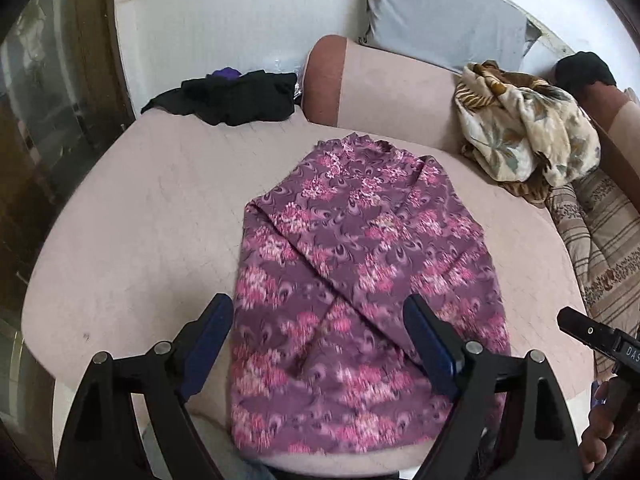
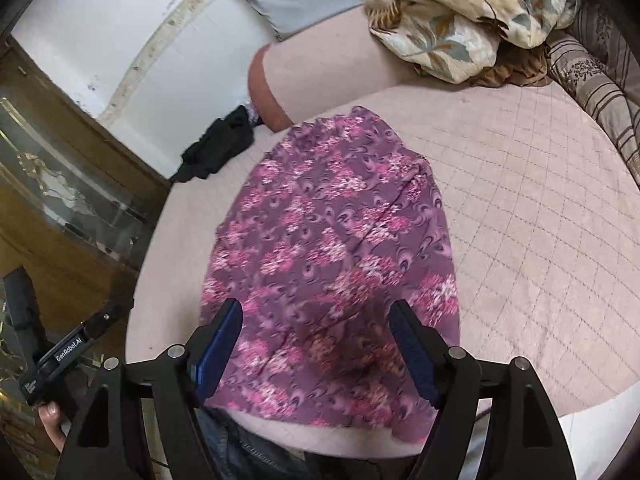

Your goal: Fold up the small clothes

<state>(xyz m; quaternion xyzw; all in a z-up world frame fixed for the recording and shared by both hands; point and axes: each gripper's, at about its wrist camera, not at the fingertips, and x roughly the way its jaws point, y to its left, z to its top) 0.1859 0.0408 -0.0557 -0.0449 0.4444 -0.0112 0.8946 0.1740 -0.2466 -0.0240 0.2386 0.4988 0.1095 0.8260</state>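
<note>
Here the purple floral garment (image 1: 360, 276) lies partly folded on the pink quilted bed (image 1: 132, 216), near its front edge for easy reach. The left gripper (image 1: 320, 320) and right gripper (image 2: 316, 320) hover above it, fingers spread and empty, likely between folds.

Soft, even daylight, no hard shadows; the garment (image 1: 352, 280) smears with motion blur at its near end, and fisheye bends every edge, corners black.
</note>
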